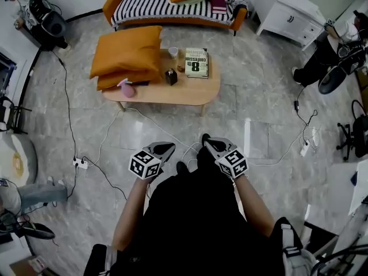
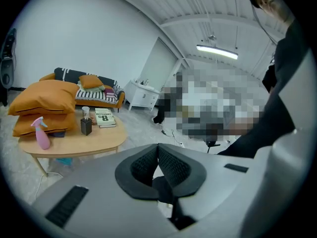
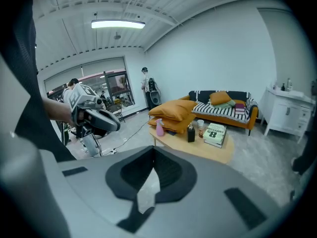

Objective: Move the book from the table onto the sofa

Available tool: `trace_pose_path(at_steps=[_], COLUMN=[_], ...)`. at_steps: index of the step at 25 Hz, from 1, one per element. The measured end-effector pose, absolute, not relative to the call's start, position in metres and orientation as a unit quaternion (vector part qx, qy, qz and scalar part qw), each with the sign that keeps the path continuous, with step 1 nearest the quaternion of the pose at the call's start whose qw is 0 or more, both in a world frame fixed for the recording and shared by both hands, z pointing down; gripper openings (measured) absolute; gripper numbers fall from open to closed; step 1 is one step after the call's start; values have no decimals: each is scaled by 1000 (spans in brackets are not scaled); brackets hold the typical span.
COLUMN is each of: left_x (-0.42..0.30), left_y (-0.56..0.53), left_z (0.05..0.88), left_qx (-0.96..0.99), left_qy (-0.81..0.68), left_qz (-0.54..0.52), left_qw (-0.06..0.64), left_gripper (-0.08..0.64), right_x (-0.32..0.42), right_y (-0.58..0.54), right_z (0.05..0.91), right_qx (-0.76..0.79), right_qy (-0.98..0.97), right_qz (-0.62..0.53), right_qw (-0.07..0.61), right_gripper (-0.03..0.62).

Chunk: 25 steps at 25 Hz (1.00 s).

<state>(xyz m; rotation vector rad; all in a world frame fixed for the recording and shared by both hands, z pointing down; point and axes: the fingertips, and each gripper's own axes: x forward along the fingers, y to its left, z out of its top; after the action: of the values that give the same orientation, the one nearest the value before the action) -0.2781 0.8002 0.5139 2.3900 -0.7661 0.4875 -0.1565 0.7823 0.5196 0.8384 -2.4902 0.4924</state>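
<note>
Left gripper: closed pad to pad, empty; held low before the torso, tip angled down and inward.
Right gripper: closed likewise, nothing pinched; level with the left one and near it, tip angled down and inward.
Forearms: bare, reaching forward from a black top, elbows out, wrists converging.
Floor: grey marble tile; white cables and a power strip lying on it.
Coffee table: light wood, oval; between the grippers and the sofa.
Book: green-and-white paperback, large "8" on the cover; flat on the table's right part, well apart from both grippers.
Other table contents: two stacked orange cushions, pink spray bottle, dark bottle, white cup just beside the book.
Sofa: orange frame, black-and-white striped cover; behind the table.
White cabinet: right of the sofa.
</note>
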Motion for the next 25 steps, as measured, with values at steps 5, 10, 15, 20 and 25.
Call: trace_pose_path(at_steps=[5,10,15,20,25], left_x=[-275,-268,-264,-263,-256], left_y=[809,813,813,809,799], left_z=[522,529,534,541,543], left_qx=[891,889,887,882,878], left_qy=[-285,-278,-271,-271,-271], left_qz=[184,189,197,202,202], left_qw=[301,312,319,328,339], left_gripper=[11,11,11,10,11], right_x=[-143,-136,-131,-124,-115], right_y=[781,778,772,763,751], right_z=[526,531,535,539,541], right_qx=[318,322,326,328,329], right_qy=[-898,-894,-891,-889,-886], right_qz=[183,187,194,199,207], right_qw=[244,250,250,250,251], right_gripper=[6,6,6,6,6])
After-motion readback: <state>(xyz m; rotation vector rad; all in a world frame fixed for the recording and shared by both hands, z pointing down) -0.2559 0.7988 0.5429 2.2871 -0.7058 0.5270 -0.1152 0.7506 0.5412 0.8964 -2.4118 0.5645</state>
